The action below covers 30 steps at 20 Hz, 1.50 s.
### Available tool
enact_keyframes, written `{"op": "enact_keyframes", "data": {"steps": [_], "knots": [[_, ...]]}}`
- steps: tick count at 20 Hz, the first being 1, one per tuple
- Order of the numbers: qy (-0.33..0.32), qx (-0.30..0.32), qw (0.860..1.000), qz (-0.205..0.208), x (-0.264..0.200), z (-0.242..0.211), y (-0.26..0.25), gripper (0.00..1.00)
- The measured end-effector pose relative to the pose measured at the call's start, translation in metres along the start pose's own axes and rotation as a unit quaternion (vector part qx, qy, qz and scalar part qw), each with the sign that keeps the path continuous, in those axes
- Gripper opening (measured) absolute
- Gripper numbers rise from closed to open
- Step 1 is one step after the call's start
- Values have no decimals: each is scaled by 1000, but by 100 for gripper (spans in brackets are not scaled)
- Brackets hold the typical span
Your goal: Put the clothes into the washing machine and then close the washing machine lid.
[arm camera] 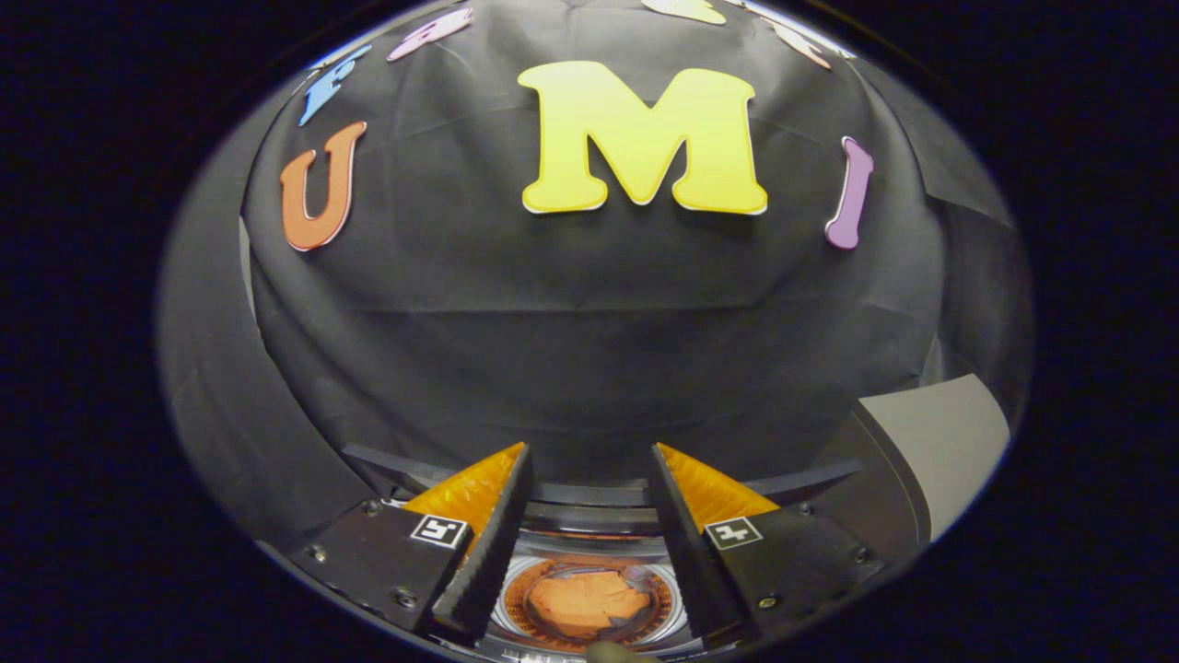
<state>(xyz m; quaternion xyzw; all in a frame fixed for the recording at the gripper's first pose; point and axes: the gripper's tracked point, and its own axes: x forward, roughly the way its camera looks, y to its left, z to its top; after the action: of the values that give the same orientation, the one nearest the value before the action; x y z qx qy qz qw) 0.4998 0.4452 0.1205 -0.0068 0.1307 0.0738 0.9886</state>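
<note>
The gripper (589,460) hangs with its fingers apart, holding nothing. Between and below them an orange garment (588,603) lies crumpled inside the washing machine drum (516,603). It looks light, soft and floppy. The raised lid (939,442) stands off to the right, probably stiff; push its edge.

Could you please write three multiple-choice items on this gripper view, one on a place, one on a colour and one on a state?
1. Where does the crumpled cloth lie?
A. inside the round washing machine drum
B. draped on the black booth wall
C. clamped in the gripper

2. What colour is that cloth?
A. blue
B. orange
C. white

3. How do the fingers of the gripper stand?
A. pressed together
B. shut on the cloth
C. apart, holding nothing

Answers: 1 A, the cloth sits within the drum's ringed wall, below and between the fingers; 2 B, it is plainly orange; 3 C, a wide gap separates the fingers and the cloth lies free.
</note>
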Motion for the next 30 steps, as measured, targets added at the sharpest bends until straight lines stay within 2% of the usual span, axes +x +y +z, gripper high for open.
{"op": "enact_keyframes", "data": {"steps": [17, 21, 25, 28, 30], "knots": [[-1, -2, 1000, 11, -40, -43, 5, 80], [-1, -19, 1000, 12, -45, -53, 6, 80], [25, -28, 999, 15, -48, -75, 7, 80], [70, -20, 997, 20, -51, -109, 4, 99], [86, -22, 996, 18, -53, -126, -2, 100]]}}
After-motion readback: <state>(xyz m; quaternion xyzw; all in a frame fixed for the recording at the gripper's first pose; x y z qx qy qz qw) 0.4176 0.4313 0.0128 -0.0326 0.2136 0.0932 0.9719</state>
